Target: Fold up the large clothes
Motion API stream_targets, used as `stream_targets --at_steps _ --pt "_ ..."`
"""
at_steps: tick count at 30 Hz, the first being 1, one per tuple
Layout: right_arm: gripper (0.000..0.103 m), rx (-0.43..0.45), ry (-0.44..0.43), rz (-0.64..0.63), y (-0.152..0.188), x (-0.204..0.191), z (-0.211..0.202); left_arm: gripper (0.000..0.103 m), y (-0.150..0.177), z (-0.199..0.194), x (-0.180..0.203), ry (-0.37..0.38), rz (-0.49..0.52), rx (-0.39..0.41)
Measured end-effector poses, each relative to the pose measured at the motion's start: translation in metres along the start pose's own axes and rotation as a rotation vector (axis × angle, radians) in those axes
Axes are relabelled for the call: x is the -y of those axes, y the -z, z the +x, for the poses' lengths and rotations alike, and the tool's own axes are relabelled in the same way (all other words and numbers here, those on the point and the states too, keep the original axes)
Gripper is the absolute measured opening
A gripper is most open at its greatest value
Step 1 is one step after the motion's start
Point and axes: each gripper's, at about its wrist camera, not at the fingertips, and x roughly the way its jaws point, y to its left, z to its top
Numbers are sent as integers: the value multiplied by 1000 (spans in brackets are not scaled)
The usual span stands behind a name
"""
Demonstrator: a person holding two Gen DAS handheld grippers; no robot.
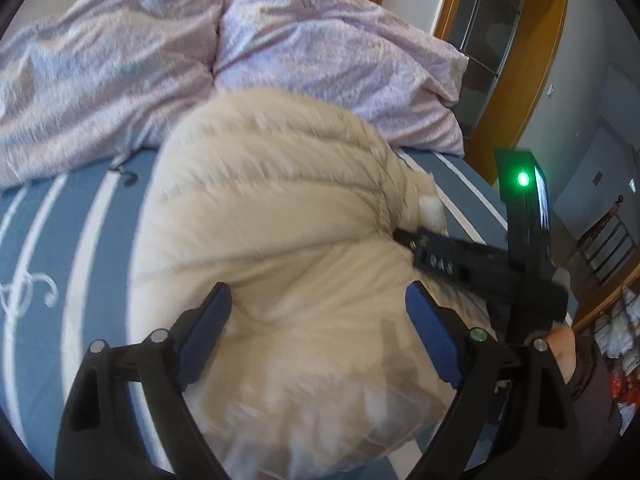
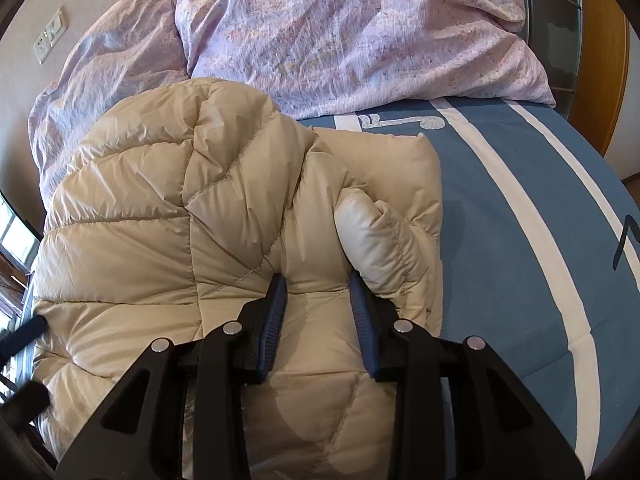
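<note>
My left gripper (image 1: pixel 320 332) tilts down over the beige down jacket (image 2: pixel 168 216), its blue pads spread wide with nothing pinched between them. My right gripper (image 2: pixel 318 304), angled down likewise, has its pads pressed on a fold of the jacket beside a puffed cuff (image 2: pixel 372 240). The jacket lies bunched on the blue striped bed sheet (image 2: pixel 520 240), its far end against the pink duvet (image 2: pixel 360 40) at the bed's head edge.
</note>
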Motion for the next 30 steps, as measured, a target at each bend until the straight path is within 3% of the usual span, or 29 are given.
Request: stream_targets --at_steps 8,12,21,30 --pt "34 14 13 -9 2 -2 -1 89 -45 3 -2 -180 111 52" --pt "34 20 10 -8 3 0 -1 89 -58 13 -10 -224 121 45" --pt "34 38 13 -11 6 -1 -2 89 -71 49 -22 -281 120 5" --pt "34 51 14 -17 7 -1 -2 95 -55 82 -42 -256 45 -21"
